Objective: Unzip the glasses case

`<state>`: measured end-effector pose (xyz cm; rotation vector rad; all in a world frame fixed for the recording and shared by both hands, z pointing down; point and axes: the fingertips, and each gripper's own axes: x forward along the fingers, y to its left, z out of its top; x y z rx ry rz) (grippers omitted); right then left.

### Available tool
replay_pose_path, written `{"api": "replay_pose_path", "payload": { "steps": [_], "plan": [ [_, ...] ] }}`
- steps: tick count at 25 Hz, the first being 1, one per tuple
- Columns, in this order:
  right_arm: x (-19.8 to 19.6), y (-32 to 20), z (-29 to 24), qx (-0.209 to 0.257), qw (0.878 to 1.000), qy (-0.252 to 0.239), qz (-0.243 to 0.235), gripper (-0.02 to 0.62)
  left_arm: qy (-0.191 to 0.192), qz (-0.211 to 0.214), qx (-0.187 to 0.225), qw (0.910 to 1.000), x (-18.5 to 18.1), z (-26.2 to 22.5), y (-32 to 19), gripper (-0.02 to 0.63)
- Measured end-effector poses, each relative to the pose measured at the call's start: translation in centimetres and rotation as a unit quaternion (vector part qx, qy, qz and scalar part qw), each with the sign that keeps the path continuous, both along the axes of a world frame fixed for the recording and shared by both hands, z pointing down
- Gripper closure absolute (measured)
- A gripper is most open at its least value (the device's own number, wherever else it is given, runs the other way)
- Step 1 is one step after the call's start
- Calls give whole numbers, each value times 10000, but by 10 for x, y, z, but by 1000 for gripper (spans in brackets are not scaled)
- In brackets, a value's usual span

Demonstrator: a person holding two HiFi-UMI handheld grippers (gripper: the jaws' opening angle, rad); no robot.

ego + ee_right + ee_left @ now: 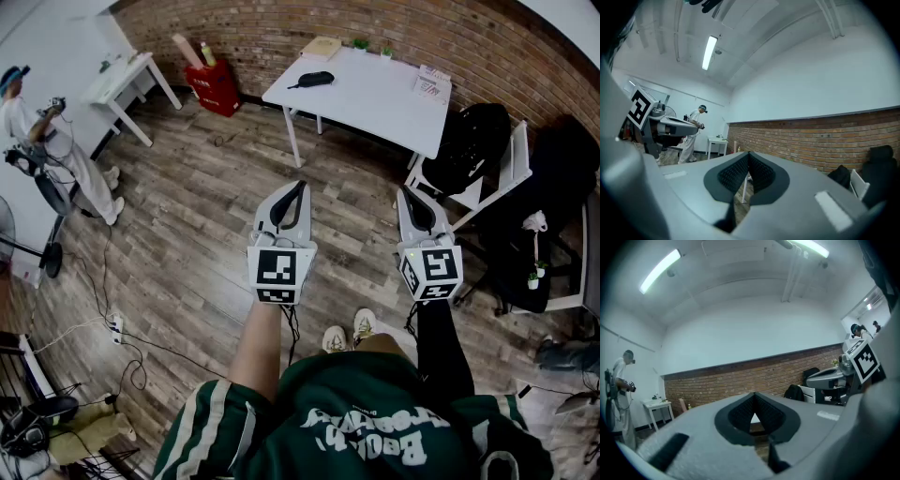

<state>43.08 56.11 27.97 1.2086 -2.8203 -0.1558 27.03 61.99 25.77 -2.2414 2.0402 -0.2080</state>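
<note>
A dark glasses case (314,80) lies on the white table (375,98) by the brick wall, far ahead of me. My left gripper (297,184) is held level above the wooden floor, its jaws shut with nothing between them. My right gripper (407,190) hangs beside it at the same height, also shut and empty. Both point toward the table and are well short of it. In the left gripper view the left gripper (753,393) has its tips closed together against the brick wall; the right gripper (748,153) shows the same in the right gripper view.
A black chair (473,150) with a white frame stands right of the table. A red box (216,86) sits by the wall. A second white table (127,80) is at the far left, where a person (56,150) stands. Cables and a power strip (114,326) lie on the floor.
</note>
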Motion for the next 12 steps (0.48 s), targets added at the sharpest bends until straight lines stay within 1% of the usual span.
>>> {"api": "replay_pose_path", "payload": {
  "steps": [6,9,12],
  "plan": [
    [-16,6,1,-14,9999,99,-24,581,73,-44,-15,10000,-19,1,5,600],
    [-17,6,6,-22,9998,195,-59,581,95,-62,-7,9999,-21,3,3,600],
    [-18,4,7,38,9998,182,-43,581,93,-112,67,9999,-24,2,1,600]
  ]
}}
